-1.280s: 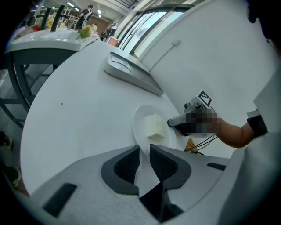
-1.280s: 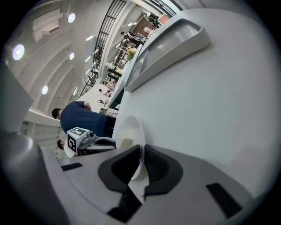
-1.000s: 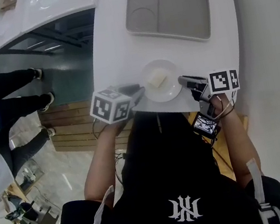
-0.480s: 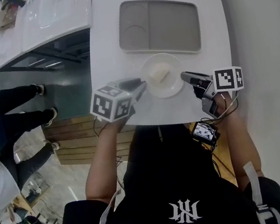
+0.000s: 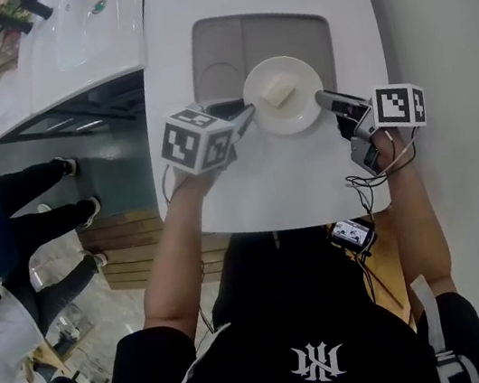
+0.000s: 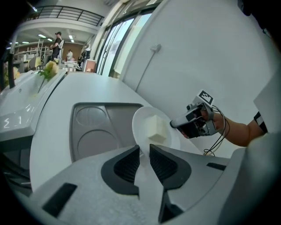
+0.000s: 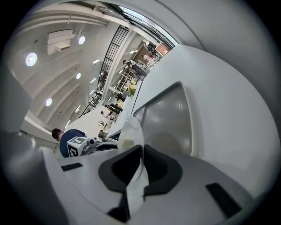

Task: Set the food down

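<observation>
Two grippers, one plate.

- **Left gripper** (image 5: 249, 116): jaws pinching the plate's left rim.
- **Right gripper** (image 5: 324, 99): jaws nipped tight on the opposite rim.
- **Plate** (image 5: 298, 119): white, round, carried between the pair. It overlaps the near edge of the grey tray (image 5: 285, 36) on the white table (image 5: 283, 178). Whether it touches the tray cannot be told.
- **Food** (image 5: 277, 91): one pale block, lying near the plate's middle.
- **Handling note, as judged:** lower both sides together and level, so the block does not slide. Bring the plate flat into the tray's wider compartment, clear of the lip. Loosen both grips only once the plate rests on its own.
</observation>
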Available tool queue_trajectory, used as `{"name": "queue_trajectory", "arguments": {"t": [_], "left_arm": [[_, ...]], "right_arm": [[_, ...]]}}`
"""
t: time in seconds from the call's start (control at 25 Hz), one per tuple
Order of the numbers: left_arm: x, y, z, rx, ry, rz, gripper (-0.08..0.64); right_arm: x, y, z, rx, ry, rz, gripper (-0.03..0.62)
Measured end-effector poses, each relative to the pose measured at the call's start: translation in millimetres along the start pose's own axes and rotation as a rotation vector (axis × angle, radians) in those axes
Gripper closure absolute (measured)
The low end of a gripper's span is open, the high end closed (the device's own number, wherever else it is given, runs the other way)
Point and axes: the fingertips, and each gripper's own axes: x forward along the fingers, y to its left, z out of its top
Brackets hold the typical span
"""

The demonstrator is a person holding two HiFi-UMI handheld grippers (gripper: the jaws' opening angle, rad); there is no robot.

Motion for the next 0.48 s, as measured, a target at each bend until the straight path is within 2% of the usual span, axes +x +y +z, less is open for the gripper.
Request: {"name": "queue_trajectory", "arguments": {"t": [0.24,0.48], "left_arm": [[27,24,24,0.033,0.025,0.023,0.491],[51,59,53,0.082,0.048,0.055,0.491]], "right_arm": [[9,-17,37,-0.030,-0.016,-0.034,0.574],[32,-37,75,-0.012,-0.037,-0.058,0.574]]}}
